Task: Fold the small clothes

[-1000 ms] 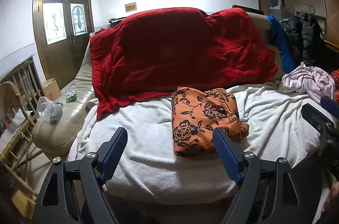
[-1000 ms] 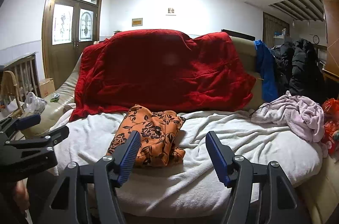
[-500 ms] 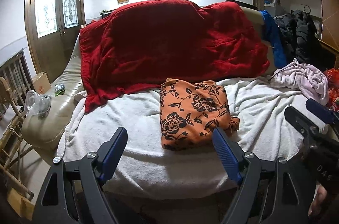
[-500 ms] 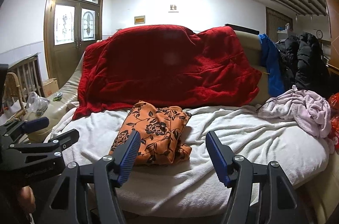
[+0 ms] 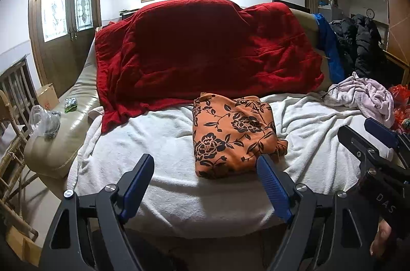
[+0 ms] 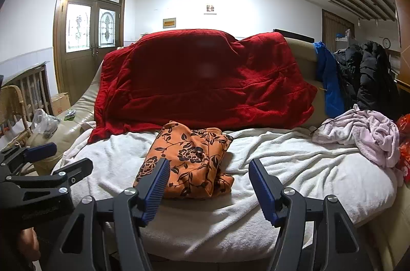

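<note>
Folded orange flowered cloth point(image 5: 232, 134) lying flat on the white towel point(image 5: 159, 143) on the sofa, bare towel all around it, red blanket point(image 5: 205, 50) just behind, left tool point(image 5: 205, 184) and right tool point(image 6: 208, 189) both wide open, holding nothing, near the towel's front edge

A folded cloth point(image 5: 232, 134) is lying on a towel point(image 5: 159, 143) covering the sofa seat. A blanket point(image 5: 205, 48) is hanging behind it. Crumpled clothing point(image 5: 364, 96) is sitting to its right, well apart.

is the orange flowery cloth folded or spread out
Folded: the orange cloth lies as a compact rectangle on the white blanket, with stacked layers showing at its right edge.
</note>
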The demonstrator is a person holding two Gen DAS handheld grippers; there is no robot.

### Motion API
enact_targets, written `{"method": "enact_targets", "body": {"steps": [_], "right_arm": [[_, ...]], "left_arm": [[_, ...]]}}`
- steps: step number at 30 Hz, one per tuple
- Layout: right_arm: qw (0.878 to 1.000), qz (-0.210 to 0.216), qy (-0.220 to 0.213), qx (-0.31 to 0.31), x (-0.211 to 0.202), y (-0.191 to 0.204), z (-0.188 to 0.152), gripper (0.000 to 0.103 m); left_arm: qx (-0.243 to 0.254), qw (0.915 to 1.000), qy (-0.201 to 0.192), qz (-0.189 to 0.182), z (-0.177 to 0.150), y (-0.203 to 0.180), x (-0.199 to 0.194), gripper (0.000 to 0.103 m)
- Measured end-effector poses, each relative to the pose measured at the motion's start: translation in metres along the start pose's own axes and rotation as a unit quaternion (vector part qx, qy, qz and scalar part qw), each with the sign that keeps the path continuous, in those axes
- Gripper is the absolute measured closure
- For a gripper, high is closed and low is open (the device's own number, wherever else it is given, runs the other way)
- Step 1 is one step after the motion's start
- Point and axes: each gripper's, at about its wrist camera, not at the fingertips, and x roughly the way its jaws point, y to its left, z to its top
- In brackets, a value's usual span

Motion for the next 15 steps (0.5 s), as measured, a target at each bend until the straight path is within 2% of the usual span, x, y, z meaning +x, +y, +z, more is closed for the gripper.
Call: {"method": "enact_targets", "body": {"steps": [15], "right_arm": [[1.0, -0.009, 0.002, 0.002, 0.0033, 0.0029, -0.0004, 0.035]], "left_arm": [[0.0, 0.9999, -0.008, -0.007, 0.001, 0.003, 0.0006, 0.02]]}}
